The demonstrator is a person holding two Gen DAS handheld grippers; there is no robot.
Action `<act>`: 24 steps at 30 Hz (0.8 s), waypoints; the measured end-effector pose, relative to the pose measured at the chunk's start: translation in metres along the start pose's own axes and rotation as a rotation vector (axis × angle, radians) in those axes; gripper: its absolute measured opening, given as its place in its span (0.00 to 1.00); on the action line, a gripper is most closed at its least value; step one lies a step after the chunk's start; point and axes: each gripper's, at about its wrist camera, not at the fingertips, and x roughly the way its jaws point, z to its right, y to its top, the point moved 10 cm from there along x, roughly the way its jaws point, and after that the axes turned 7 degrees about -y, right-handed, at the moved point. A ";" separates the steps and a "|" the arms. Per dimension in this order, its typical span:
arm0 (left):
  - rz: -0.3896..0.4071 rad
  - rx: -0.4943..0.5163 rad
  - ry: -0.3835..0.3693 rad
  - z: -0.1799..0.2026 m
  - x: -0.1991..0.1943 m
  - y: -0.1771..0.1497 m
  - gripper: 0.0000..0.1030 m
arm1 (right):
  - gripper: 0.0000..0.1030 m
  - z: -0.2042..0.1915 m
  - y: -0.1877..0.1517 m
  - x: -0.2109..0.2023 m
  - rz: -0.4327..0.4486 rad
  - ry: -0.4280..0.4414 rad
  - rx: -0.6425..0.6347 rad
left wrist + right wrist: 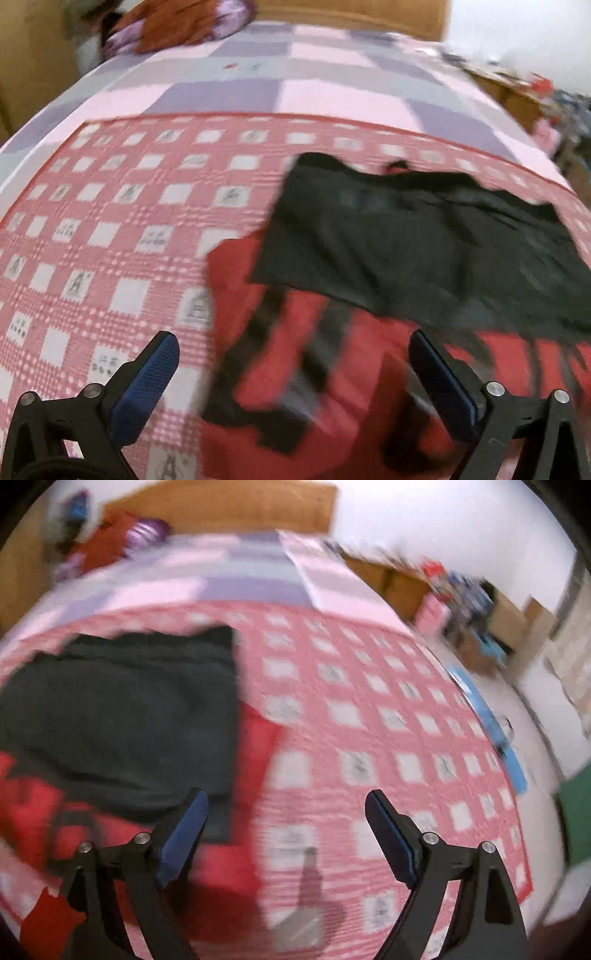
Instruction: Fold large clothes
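Note:
A large red garment with black stripes (325, 373) lies on the bed, and a black part (424, 240) is folded over its far half. My left gripper (291, 341) hangs open above the garment's near left portion, nothing between its blue pads. In the right wrist view the black part (122, 716) fills the left side with red cloth (33, 805) below it. My right gripper (286, 803) stands open over the garment's right edge and the quilt, holding nothing. Both views are blurred by motion.
A pink and white checked quilt (110, 236) covers the near bed, over a pink and purple sheet (229, 96). A wooden headboard (229, 509) and a red and purple bundle (177, 26) sit at the far end. Cluttered wooden furniture (461, 594) lines the right wall.

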 end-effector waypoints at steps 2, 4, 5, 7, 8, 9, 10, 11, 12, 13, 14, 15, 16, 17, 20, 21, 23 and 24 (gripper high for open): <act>-0.045 0.068 0.010 0.014 0.003 -0.017 0.99 | 0.87 -0.040 -0.001 -0.030 0.059 0.097 -0.044; -0.059 0.091 0.010 0.020 0.005 -0.034 0.99 | 0.87 -0.079 -0.008 -0.047 0.069 0.173 -0.113; -0.053 0.072 0.002 0.018 0.003 -0.039 1.00 | 0.87 -0.097 -0.014 -0.050 0.064 0.198 -0.152; -0.071 0.013 -0.020 0.010 0.002 -0.051 1.00 | 0.87 -0.116 -0.040 -0.044 0.014 0.193 -0.237; -0.091 -0.006 -0.020 0.004 0.003 -0.061 1.00 | 0.87 -0.114 -0.059 -0.031 -0.052 0.174 -0.257; -0.114 -0.004 -0.008 -0.001 0.003 -0.068 1.00 | 0.87 -0.109 -0.070 -0.021 -0.091 0.174 -0.252; -0.138 0.006 0.021 -0.006 0.003 -0.076 1.00 | 0.87 -0.101 -0.078 -0.018 -0.098 0.175 -0.245; -0.152 0.010 0.048 -0.009 0.001 -0.080 1.00 | 0.87 -0.093 -0.079 -0.023 -0.078 0.163 -0.251; -0.157 0.006 0.073 -0.016 -0.003 -0.083 1.00 | 0.87 -0.087 -0.079 -0.027 -0.062 0.152 -0.256; -0.143 -0.003 0.069 -0.017 -0.008 -0.082 1.00 | 0.87 -0.082 -0.079 -0.031 -0.051 0.148 -0.255; -0.113 -0.019 0.062 -0.019 -0.016 -0.078 1.00 | 0.87 -0.074 -0.077 -0.035 -0.043 0.147 -0.239; -0.091 -0.033 0.057 -0.021 -0.020 -0.074 1.00 | 0.87 -0.070 -0.074 -0.035 -0.036 0.143 -0.222; -0.073 -0.040 0.056 -0.022 -0.023 -0.069 1.00 | 0.87 -0.066 -0.069 -0.036 -0.026 0.138 -0.199; -0.055 -0.045 0.060 -0.023 -0.023 -0.062 1.00 | 0.87 -0.062 -0.066 -0.037 -0.021 0.135 -0.176; -0.094 -0.059 0.072 -0.034 -0.004 -0.060 1.00 | 0.87 -0.055 -0.050 -0.023 -0.037 0.147 -0.114; -0.118 -0.089 0.056 -0.042 0.003 -0.064 1.00 | 0.87 -0.053 -0.048 -0.015 -0.063 0.131 -0.121; -0.124 -0.163 0.029 -0.058 0.004 -0.064 1.00 | 0.87 -0.039 -0.050 -0.002 -0.107 0.126 -0.106; -0.105 -0.201 0.052 -0.072 -0.003 -0.062 1.00 | 0.87 -0.030 -0.050 0.000 -0.113 0.116 -0.081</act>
